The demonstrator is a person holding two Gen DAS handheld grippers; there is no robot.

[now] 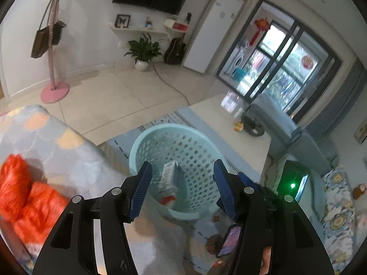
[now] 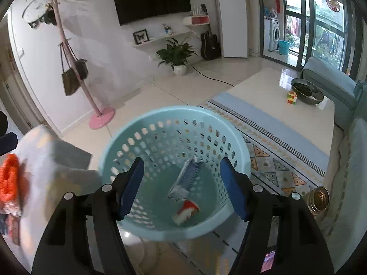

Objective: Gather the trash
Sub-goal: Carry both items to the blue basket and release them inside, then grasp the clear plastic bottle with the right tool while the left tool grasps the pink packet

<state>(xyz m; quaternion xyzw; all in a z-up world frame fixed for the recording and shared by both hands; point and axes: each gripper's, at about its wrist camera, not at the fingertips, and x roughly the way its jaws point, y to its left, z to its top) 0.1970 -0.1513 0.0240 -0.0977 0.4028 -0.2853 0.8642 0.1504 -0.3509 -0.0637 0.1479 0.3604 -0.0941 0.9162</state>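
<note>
A light blue perforated basket stands on the floor below both grippers. Inside it is a blue-and-white carton with a red end, blurred in the left wrist view. My left gripper hangs over the basket's near rim with its jaws apart; the carton shows between them but no pad touches it. My right gripper is also open above the basket with nothing held. An orange plastic bag lies on the patterned cushion to the left.
A white low table with a dark bowl and a colour cube stands at the right behind a patterned rug. A glass jar sits on the rug. A pink coat stand is at the back left.
</note>
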